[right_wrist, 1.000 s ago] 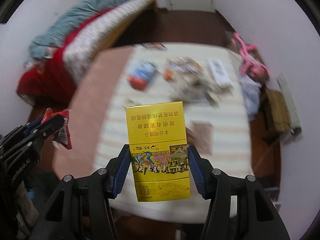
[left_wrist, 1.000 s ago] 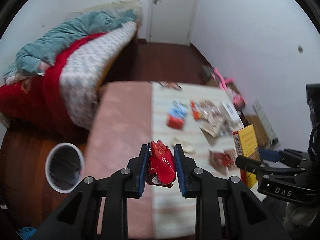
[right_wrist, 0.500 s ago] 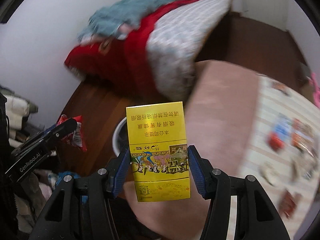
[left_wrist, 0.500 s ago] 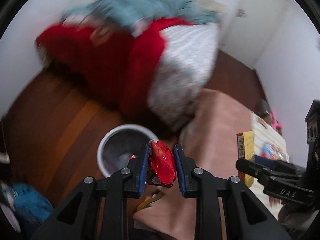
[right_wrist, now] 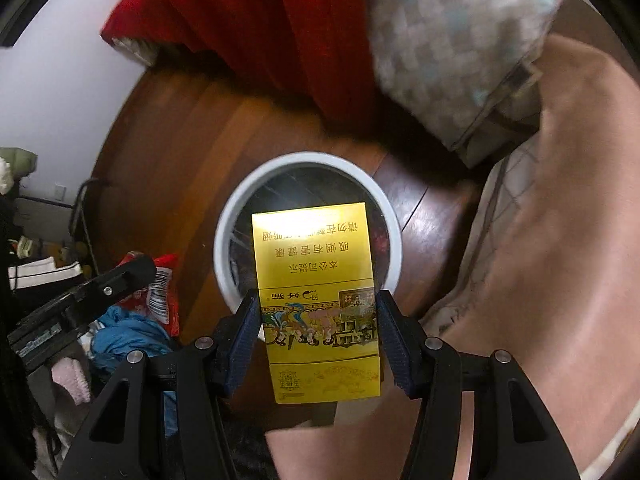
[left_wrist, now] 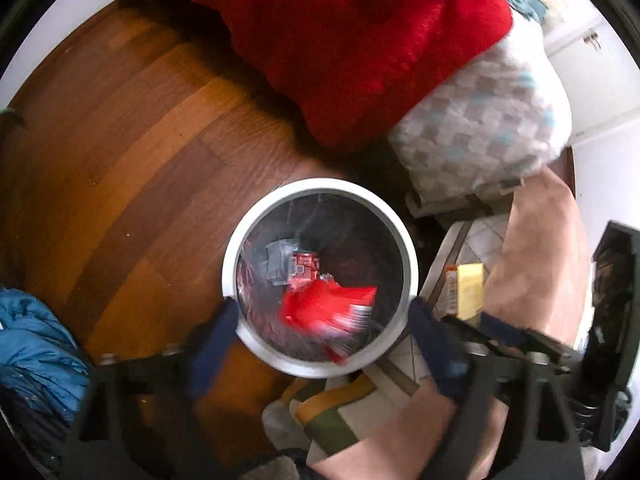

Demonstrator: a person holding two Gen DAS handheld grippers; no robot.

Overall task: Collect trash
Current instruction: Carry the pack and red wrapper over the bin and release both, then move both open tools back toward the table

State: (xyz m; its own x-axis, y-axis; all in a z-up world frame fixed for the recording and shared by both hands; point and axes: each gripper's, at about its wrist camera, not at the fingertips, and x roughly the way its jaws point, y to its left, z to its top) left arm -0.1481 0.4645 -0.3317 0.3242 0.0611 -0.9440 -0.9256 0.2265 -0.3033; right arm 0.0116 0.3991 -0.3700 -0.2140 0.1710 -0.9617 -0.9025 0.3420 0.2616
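A white round trash bin (left_wrist: pixel 240 248) stands on the wood floor, with wrappers inside. My left gripper (left_wrist: pixel 324 328) is open wide right above it; the red snack wrapper (left_wrist: pixel 326 312) is blurred between the fingers, loose over the bin's mouth. In the right wrist view the left gripper (right_wrist: pixel 132 276) still shows the red wrapper (right_wrist: pixel 160 300) at its tip. My right gripper (right_wrist: pixel 316 328) is shut on a yellow cigarette box (right_wrist: pixel 316 280), held above the bin's (right_wrist: pixel 228 216) near rim.
A bed with a red blanket (left_wrist: pixel 360 40) and checked quilt (left_wrist: pixel 480 132) lies beyond the bin. The pink-covered table (right_wrist: pixel 552 260) is to the right. Blue cloth (left_wrist: pixel 36 352) and clutter lie on the floor at left.
Both grippers swung left from the table and tilted down over the bin. My left gripper opened and the red wrapper came free. The right gripper kept its hold on the yellow box.
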